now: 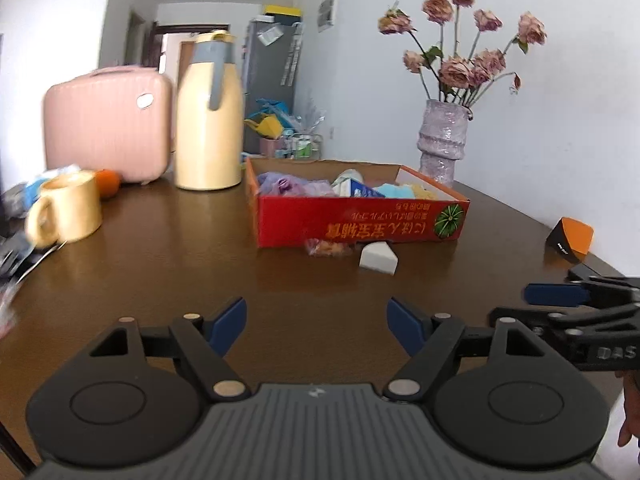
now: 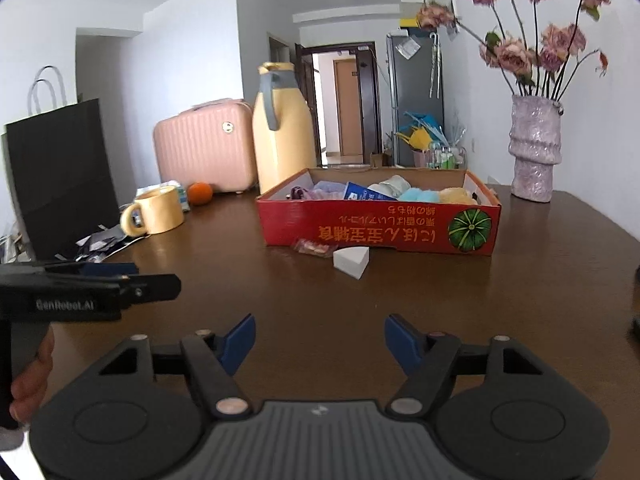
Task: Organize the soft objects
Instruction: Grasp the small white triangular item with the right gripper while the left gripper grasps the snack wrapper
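A red cardboard box (image 1: 360,222) (image 2: 380,228) stands on the brown table (image 1: 180,272) (image 2: 260,280), holding several soft things: purple cloth, a blue fluffy piece, a yellow one. A white wedge sponge (image 1: 377,259) (image 2: 351,261) and a small clear packet (image 1: 327,247) (image 2: 313,247) lie on the table just in front of the box. My left gripper (image 1: 316,326) is open and empty, low over the table, well short of the sponge. My right gripper (image 2: 320,340) is open and empty, beside the left one.
A yellow mug (image 1: 66,212) (image 2: 156,210), an orange (image 2: 200,193), a yellow thermos jug (image 1: 208,116) (image 2: 284,132) and a pink case (image 1: 108,124) stand at the left. A vase of dried roses (image 1: 442,140) (image 2: 534,148) stands right. A black bag (image 2: 60,176) is far left.
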Tool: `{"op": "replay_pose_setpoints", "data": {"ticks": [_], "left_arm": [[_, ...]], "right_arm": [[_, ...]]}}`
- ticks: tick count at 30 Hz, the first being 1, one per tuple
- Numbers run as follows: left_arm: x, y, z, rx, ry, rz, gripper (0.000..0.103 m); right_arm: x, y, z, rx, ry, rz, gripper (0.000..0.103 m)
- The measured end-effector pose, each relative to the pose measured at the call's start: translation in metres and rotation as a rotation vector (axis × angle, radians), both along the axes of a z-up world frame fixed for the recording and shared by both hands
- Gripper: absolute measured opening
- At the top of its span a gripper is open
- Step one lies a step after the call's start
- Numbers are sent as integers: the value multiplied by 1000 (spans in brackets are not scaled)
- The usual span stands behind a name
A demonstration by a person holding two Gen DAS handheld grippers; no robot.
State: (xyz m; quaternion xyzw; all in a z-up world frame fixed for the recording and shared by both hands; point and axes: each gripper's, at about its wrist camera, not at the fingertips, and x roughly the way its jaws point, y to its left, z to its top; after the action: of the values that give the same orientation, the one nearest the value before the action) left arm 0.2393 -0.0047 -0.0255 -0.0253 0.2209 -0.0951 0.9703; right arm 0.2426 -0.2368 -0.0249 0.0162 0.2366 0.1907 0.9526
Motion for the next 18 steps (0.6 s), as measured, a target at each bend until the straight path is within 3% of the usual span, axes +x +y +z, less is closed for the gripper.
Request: {"op": "replay_pose_setpoints", "data": {"ticks": [2, 4, 6, 9, 12, 16, 18], "left_arm": [[26, -4, -1, -11, 9, -38, 78], [57, -5, -5, -55, 66, -70, 68], [89, -5, -11, -81, 120, -53, 67], [120, -13, -16, -47, 135, -47, 66], [149, -21, -17, -13, 133, -41, 66], [186, -22, -25, -48, 179, -46, 67], [199, -23, -31, -61, 204, -40, 67]], "right_arm": [[27, 4, -1, -10, 19, -8, 62], [57, 11, -2, -23, 30, -7, 60], [88, 21, -5, -58, 39, -4, 58], [129, 35, -13, -113, 54, 6, 56], [167, 44, -22, -124, 92, 11, 44], [193, 39, -27, -98, 116, 33, 21], [194, 31, -25, -57, 112, 45, 19]]}}
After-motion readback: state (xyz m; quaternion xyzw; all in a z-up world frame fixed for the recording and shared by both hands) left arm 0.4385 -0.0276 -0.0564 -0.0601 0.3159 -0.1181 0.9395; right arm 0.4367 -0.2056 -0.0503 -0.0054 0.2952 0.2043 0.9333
